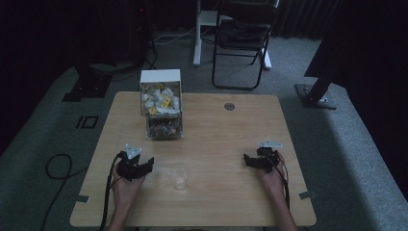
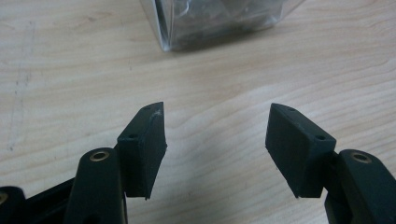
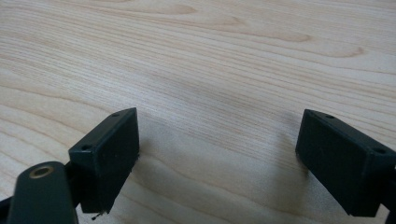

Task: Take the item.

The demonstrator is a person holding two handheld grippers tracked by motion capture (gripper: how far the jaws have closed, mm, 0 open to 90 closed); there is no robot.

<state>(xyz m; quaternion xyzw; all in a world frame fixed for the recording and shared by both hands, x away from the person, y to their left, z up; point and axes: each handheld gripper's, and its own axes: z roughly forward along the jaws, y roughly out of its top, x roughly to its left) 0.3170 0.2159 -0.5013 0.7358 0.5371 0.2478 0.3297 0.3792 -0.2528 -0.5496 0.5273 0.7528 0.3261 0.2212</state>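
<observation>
- Table: pale wood, grain running across, rounded corners, stood on grey carpet.
- Round grommet set into the top near the far edge, right of centre.
- Clear box rested on the far left part of the top, filled with dark small items; clear-fronted white box of white and yellow packets stacked on it.
- Clear cup stood upright on the near half, left of centre, well apart from the boxes.
- Grey tape tabs at the near left edge and near right edge.
- Wood lay bare under the gripper views, apart from the clear box's corner.
</observation>
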